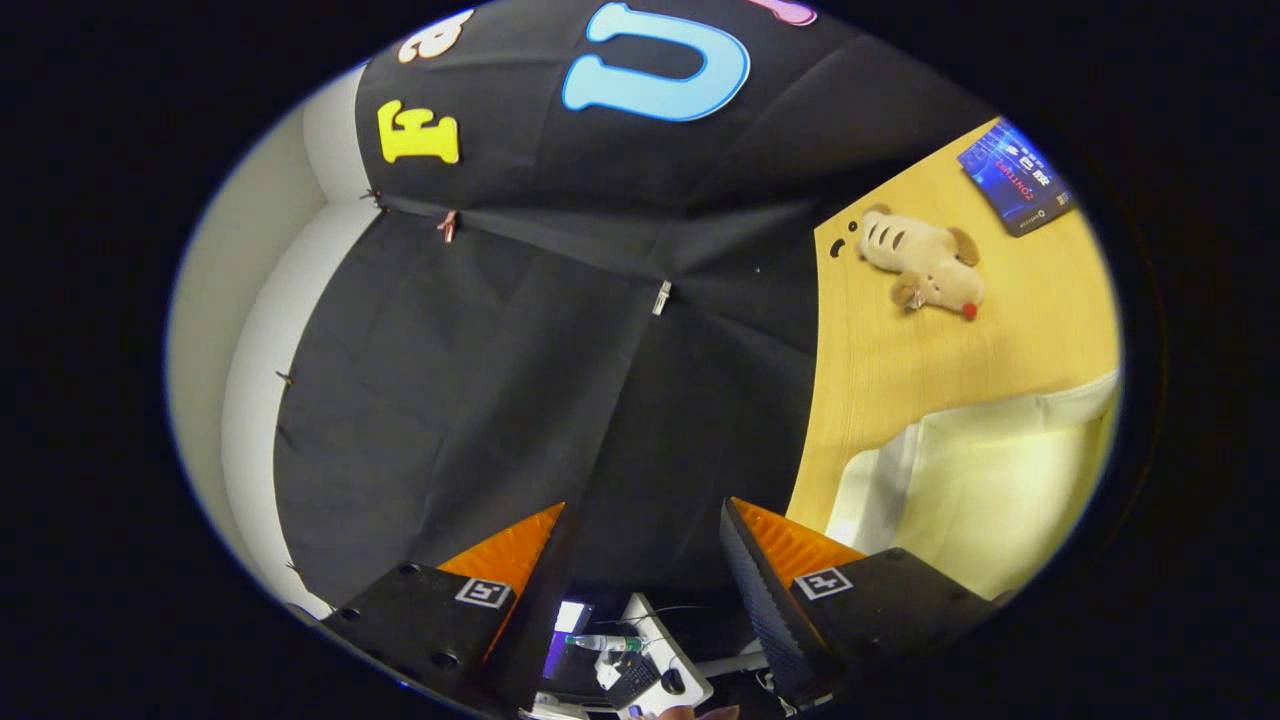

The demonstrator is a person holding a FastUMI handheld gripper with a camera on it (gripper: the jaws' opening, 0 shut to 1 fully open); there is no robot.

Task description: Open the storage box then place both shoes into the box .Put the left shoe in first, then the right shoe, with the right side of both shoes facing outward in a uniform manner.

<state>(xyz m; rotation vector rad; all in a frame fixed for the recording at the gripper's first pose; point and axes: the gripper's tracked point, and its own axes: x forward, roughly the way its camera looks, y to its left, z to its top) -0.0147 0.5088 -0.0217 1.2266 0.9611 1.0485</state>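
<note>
My gripper (645, 510) is open, its two fingers spread wide with nothing between them. The view is tilted hard, and the fingers aim at the black cloth wall (520, 380). A pale whitish box-like shape (985, 480), probably the storage box, lies on the wooden table (900, 360) to the right of the right finger and a little beyond it. I cannot tell whether it is open or closed.
A beige plush toy (925, 265) lies on the wooden table beyond the box, with a blue packet (1015, 178) farther off. Low between the fingers I see a desk (690, 680) with a small bottle (605, 643), a keyboard and a screen.
</note>
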